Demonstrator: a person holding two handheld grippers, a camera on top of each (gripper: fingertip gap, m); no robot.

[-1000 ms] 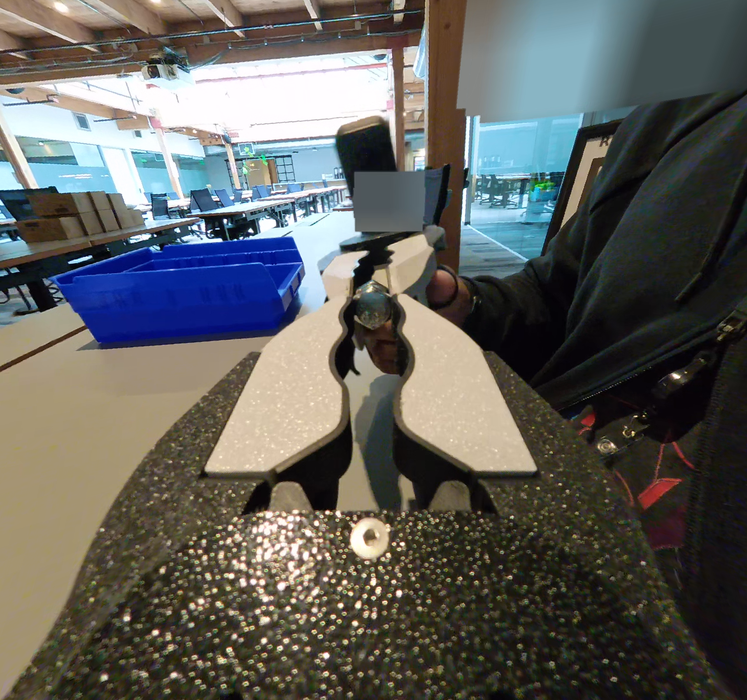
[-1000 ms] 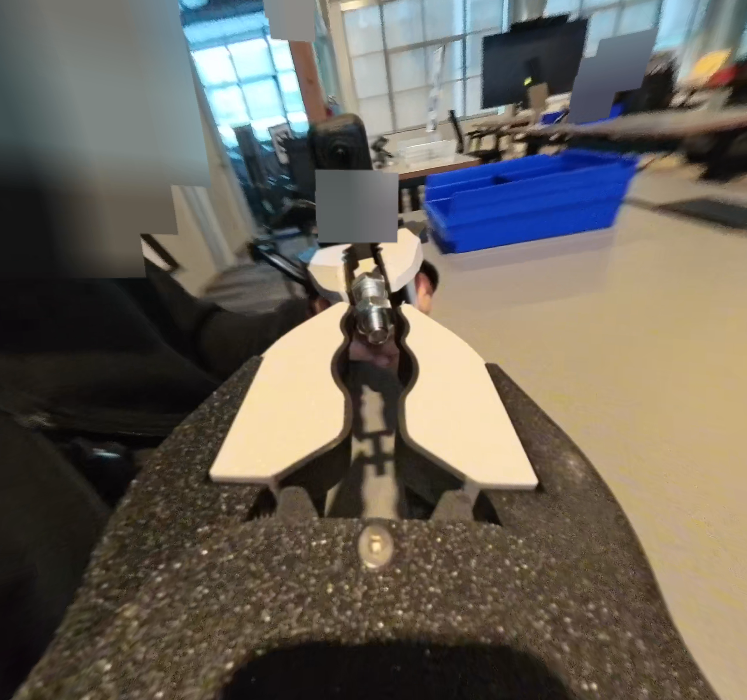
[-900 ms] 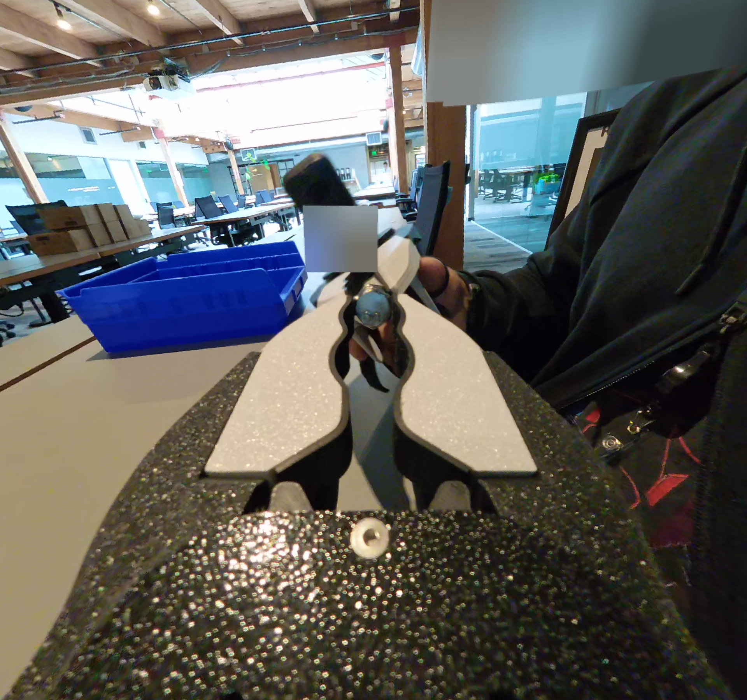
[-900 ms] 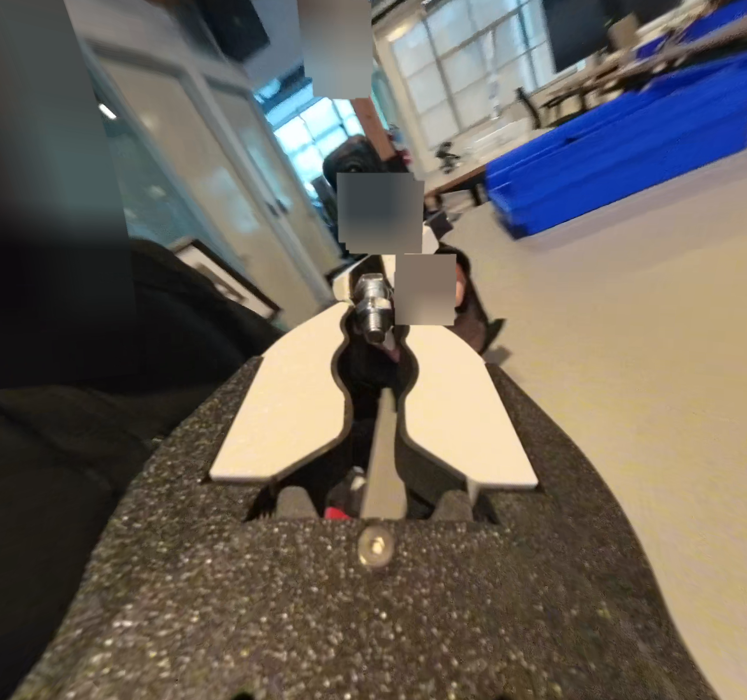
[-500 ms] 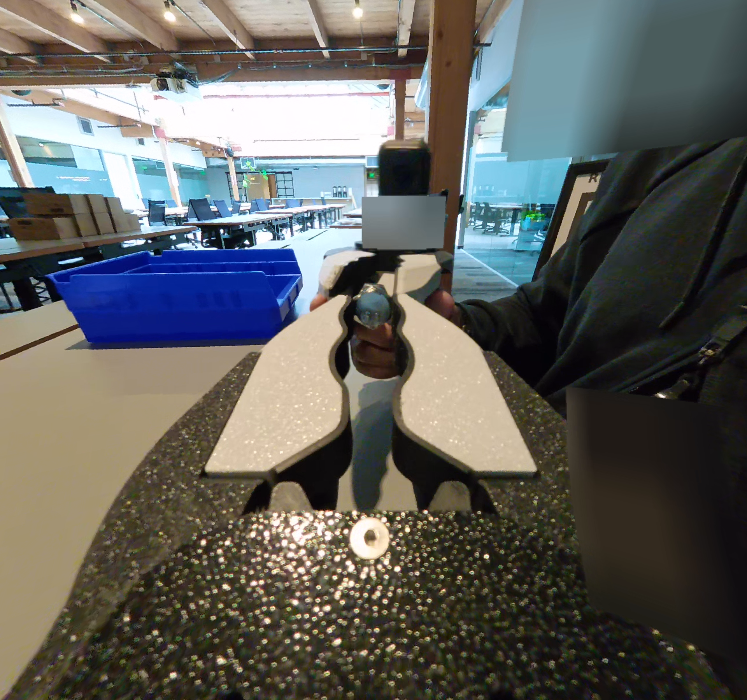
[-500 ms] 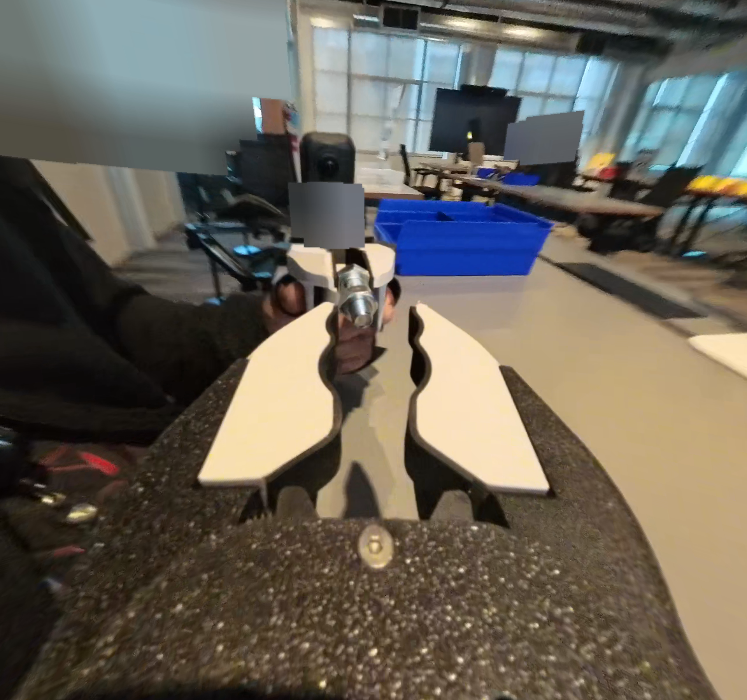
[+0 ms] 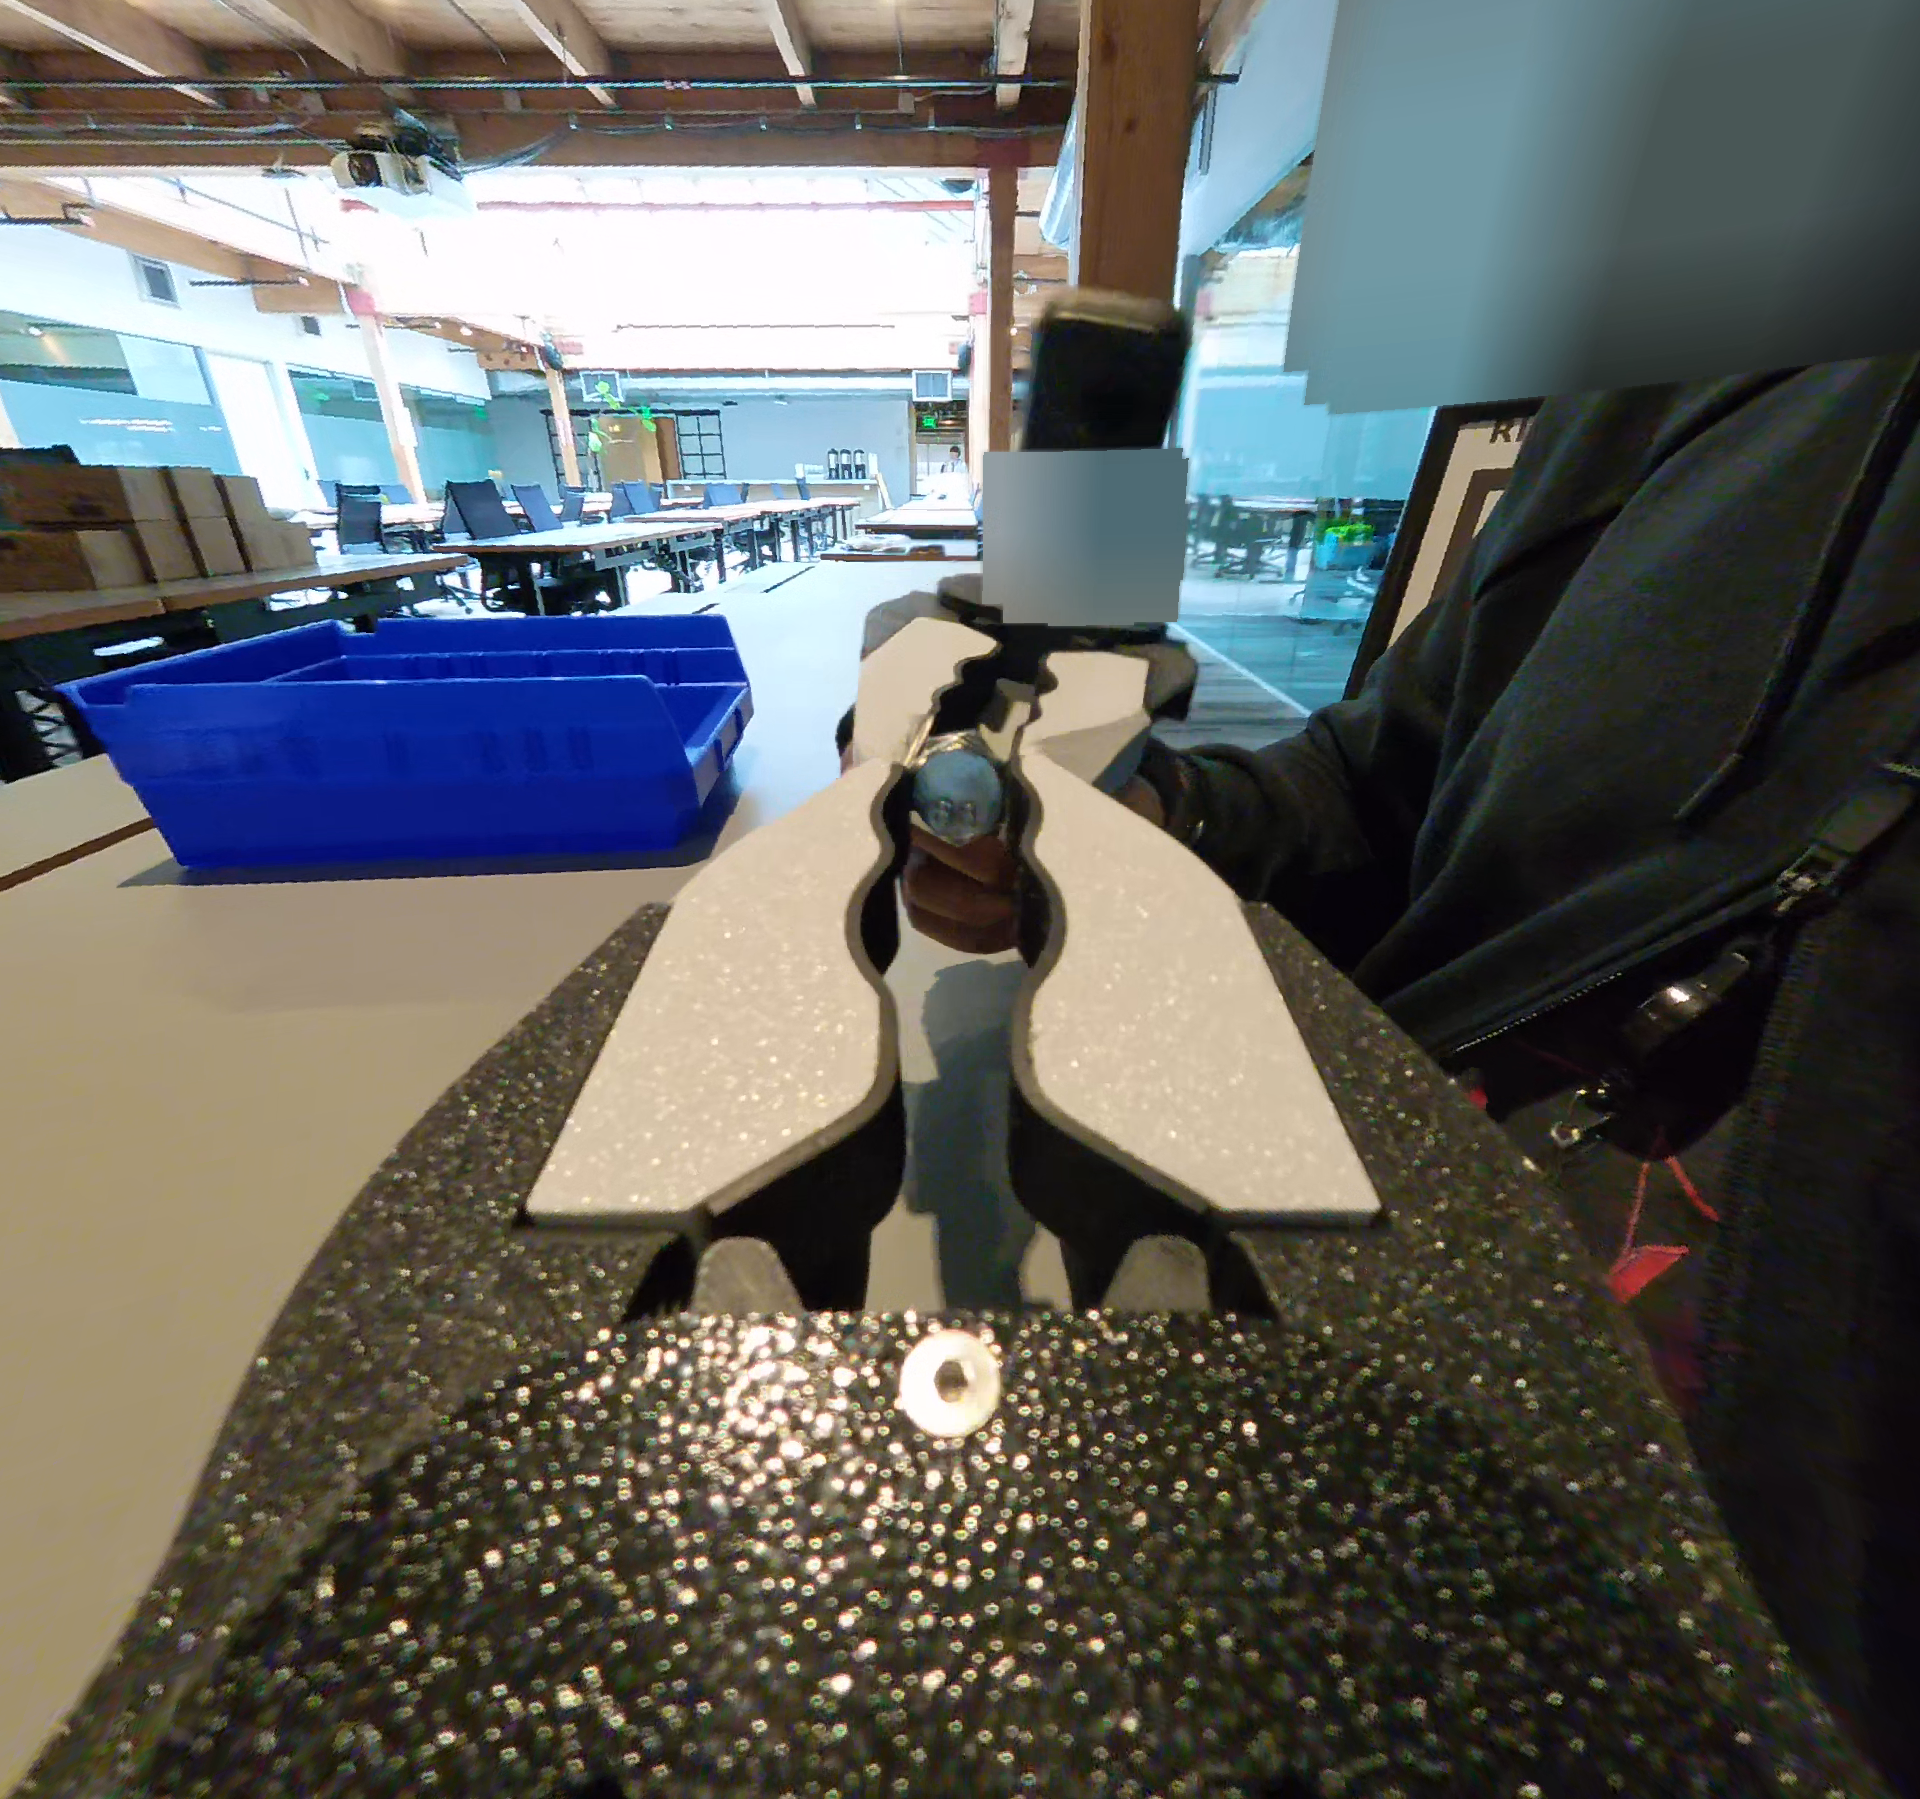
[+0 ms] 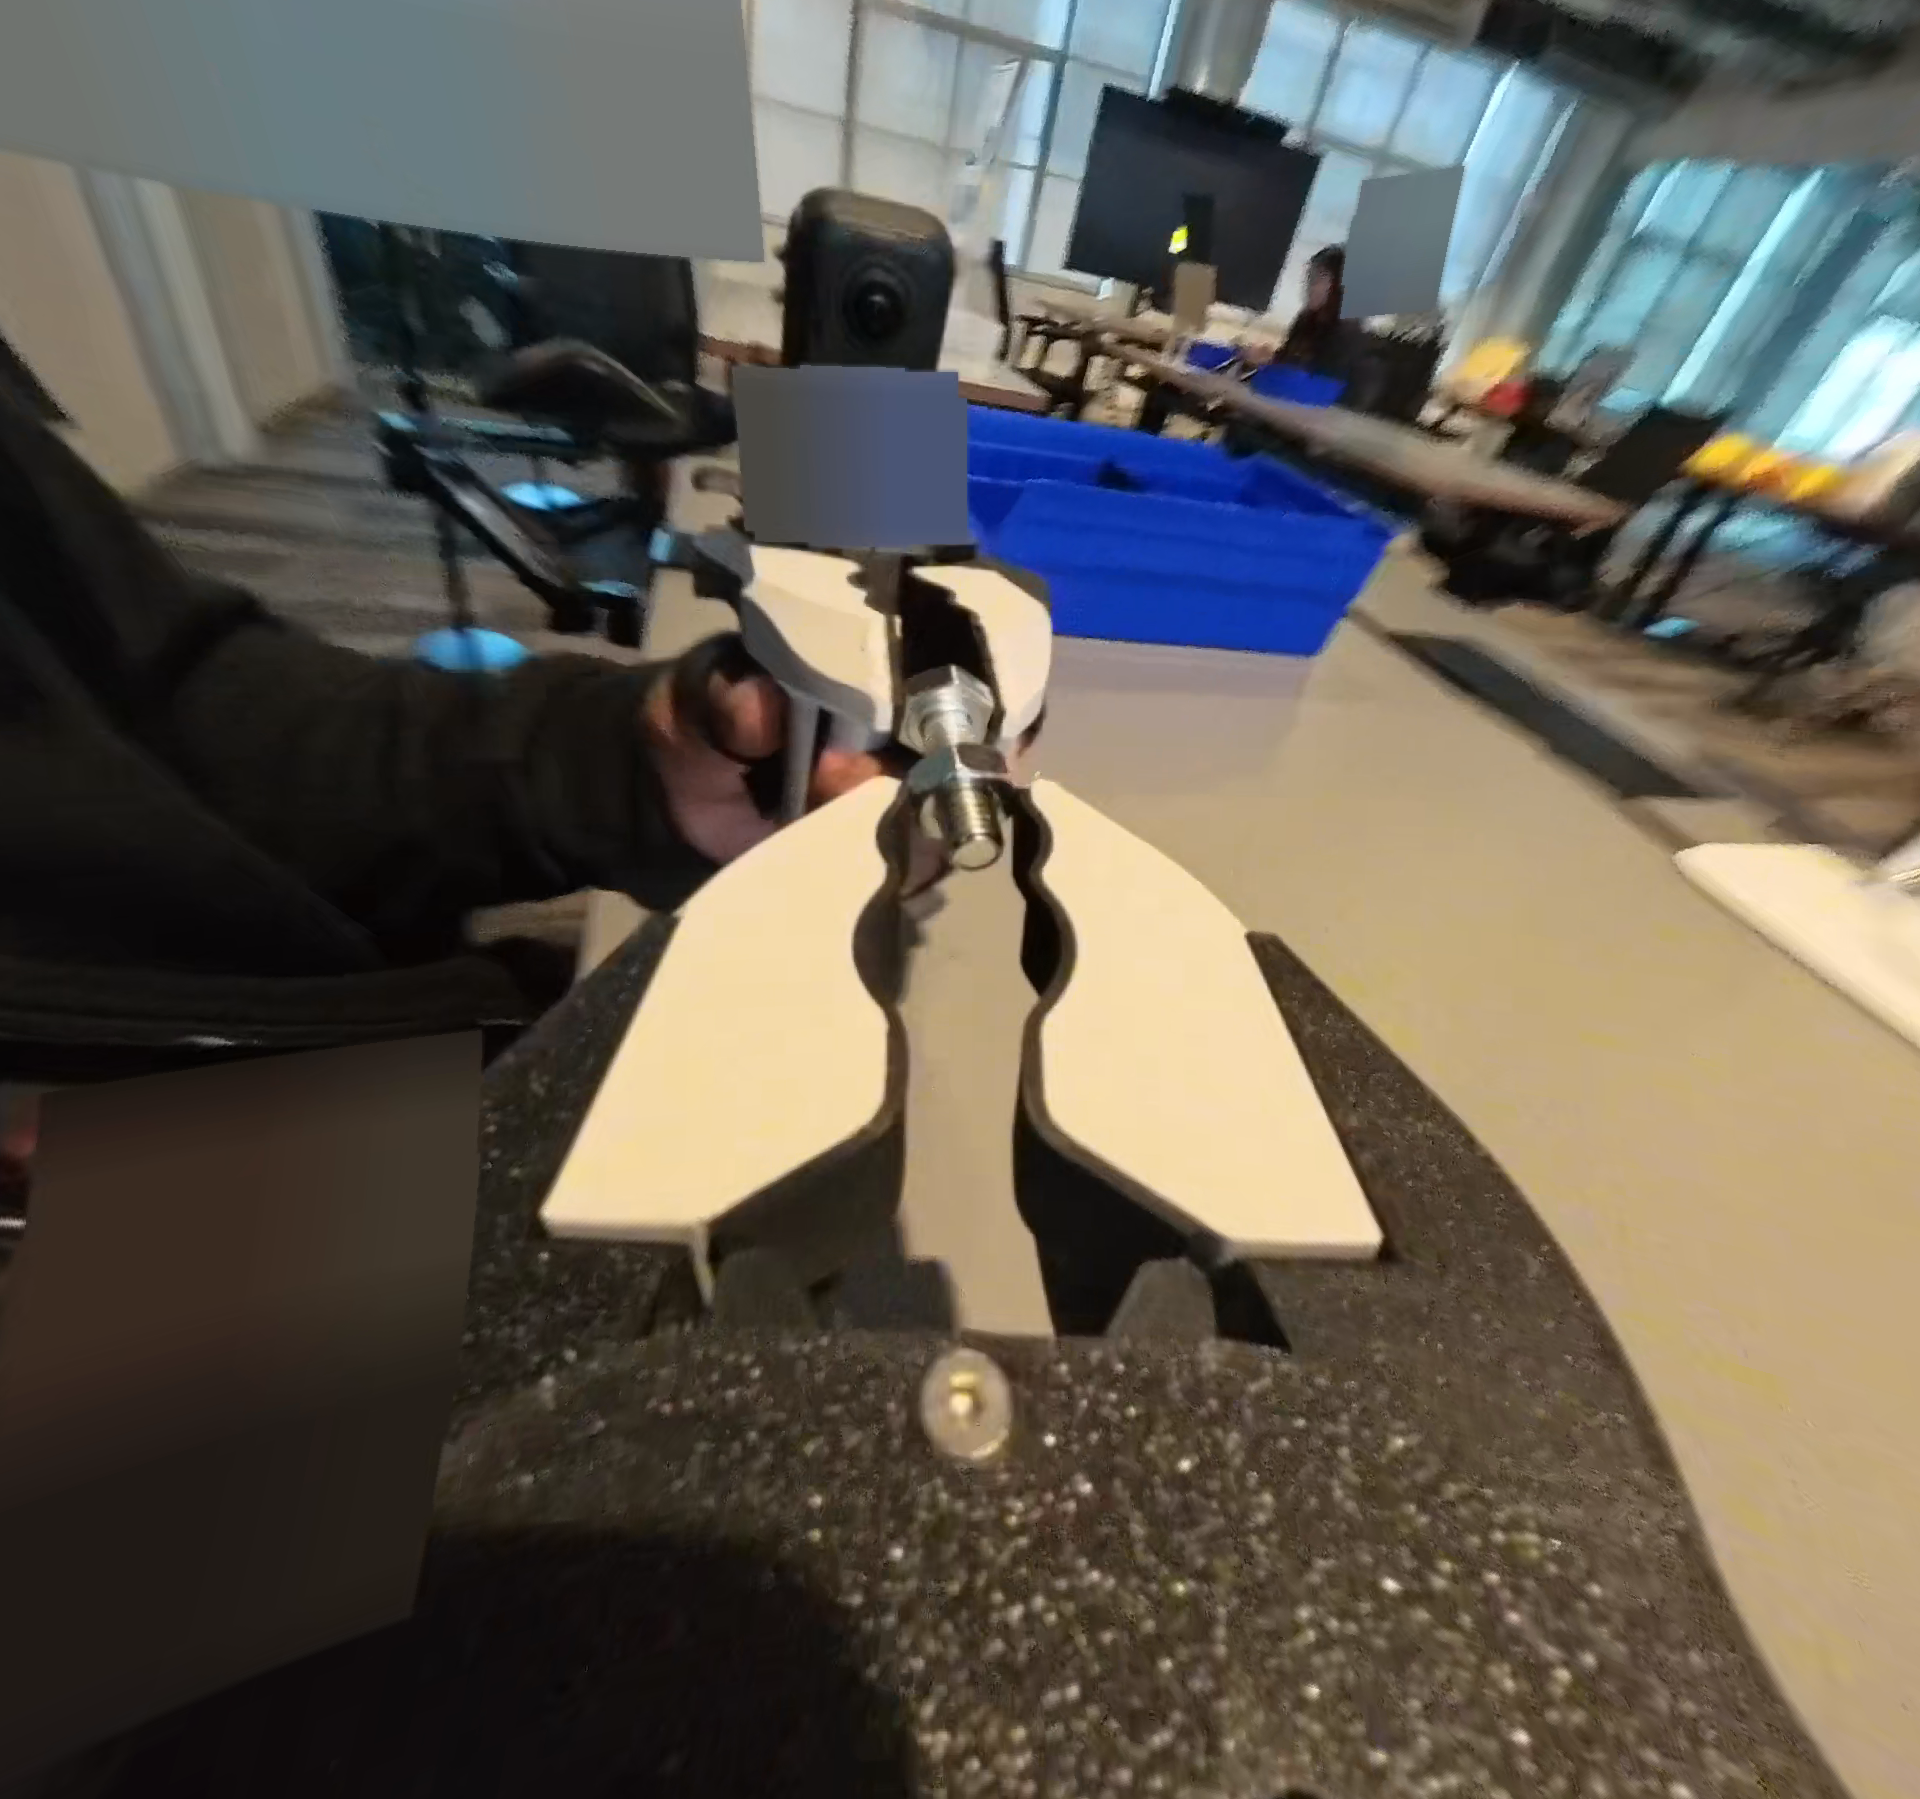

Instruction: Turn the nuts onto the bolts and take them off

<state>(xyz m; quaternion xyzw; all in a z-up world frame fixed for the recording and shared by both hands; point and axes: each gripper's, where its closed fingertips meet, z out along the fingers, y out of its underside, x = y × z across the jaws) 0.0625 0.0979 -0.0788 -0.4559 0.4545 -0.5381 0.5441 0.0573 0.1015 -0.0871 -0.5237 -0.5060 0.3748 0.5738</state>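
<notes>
the left gripper (image 7: 956, 793) has its jaws closed on a bolt (image 7: 957, 804) head. the right gripper (image 7: 1003, 700) meets it tip to tip above the grey tabletop (image 7: 260, 1001); a blue bin (image 7: 416, 741) sits behind.

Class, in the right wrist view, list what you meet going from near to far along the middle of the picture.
Right gripper → bolt tip → nut → bolt head → left gripper → blue bin → dark screen.
</notes>
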